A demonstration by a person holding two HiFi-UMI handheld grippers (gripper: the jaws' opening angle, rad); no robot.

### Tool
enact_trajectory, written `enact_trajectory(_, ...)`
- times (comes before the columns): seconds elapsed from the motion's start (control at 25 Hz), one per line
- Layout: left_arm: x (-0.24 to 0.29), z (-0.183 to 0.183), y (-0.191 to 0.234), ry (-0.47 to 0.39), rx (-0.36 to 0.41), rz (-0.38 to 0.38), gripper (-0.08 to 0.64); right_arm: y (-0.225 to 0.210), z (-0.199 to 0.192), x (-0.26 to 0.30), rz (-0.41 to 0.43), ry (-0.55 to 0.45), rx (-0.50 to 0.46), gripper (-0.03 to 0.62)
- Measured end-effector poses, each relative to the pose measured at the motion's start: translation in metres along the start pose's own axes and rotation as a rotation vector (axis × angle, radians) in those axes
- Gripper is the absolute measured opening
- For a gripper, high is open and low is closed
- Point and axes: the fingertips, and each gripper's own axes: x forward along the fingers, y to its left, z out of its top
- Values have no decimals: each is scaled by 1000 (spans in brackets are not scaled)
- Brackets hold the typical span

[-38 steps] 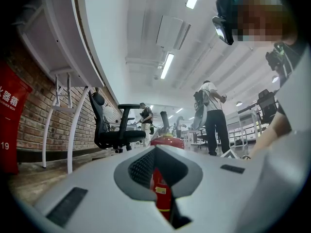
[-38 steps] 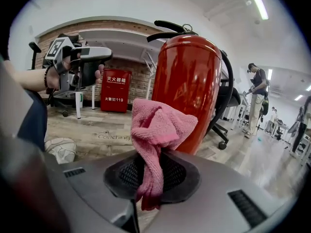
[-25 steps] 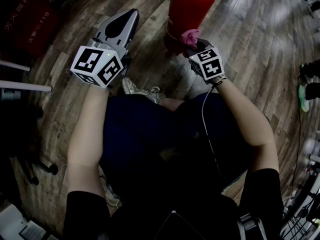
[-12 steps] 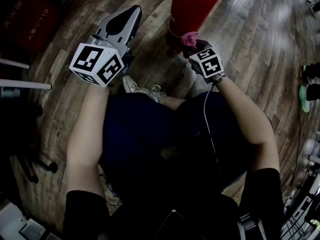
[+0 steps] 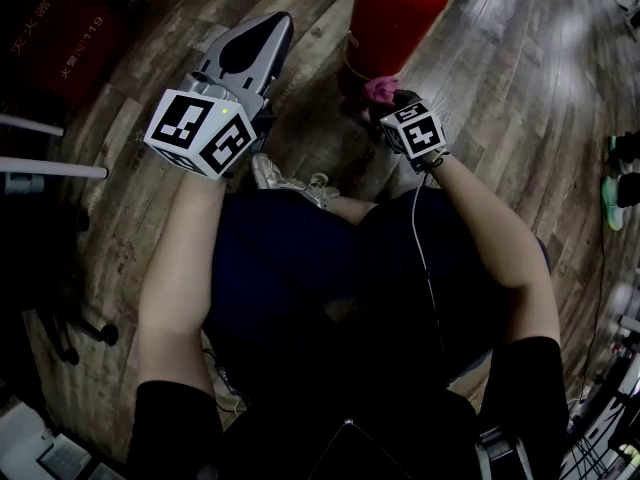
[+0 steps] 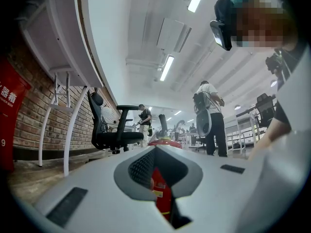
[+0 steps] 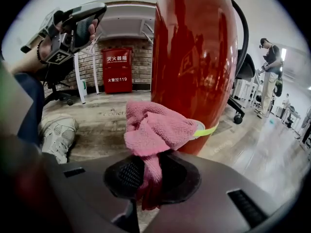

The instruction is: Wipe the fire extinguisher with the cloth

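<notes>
The red fire extinguisher (image 5: 395, 18) stands upright on the wooden floor, seen large in the right gripper view (image 7: 194, 57). My right gripper (image 5: 388, 98) is shut on a bunched pink cloth (image 5: 380, 89), which presses against the cylinder's lower part near its yellow-green band. The cloth (image 7: 155, 130) bulges out above the dark jaws of this gripper (image 7: 150, 171). My left gripper (image 5: 272, 26) is held up to the left of the extinguisher, apart from it, its silver jaws shut with nothing held. Through their gap the extinguisher (image 6: 160, 193) shows.
A grey shoe (image 5: 285, 178) rests on the floor beneath the grippers. A red fire cabinet (image 7: 116, 69) stands against the brick wall. White desk legs (image 5: 50, 171) lie left. A black office chair (image 6: 109, 125) and standing people (image 6: 209, 115) are farther off.
My right gripper has slid the pink cloth a little lower on the extinguisher, toward its base. The left gripper has stayed almost where it was.
</notes>
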Motion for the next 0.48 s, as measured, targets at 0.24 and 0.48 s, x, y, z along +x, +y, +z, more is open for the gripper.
enact_trajectory(0.24,2,1,-1,-3,-1,-8,14,0,-19,16,0,53,-12,71)
enact_trajectory(0.48,3,6,-3,-16,-11,-15,14,1,-34,30,16,93,-20,71)
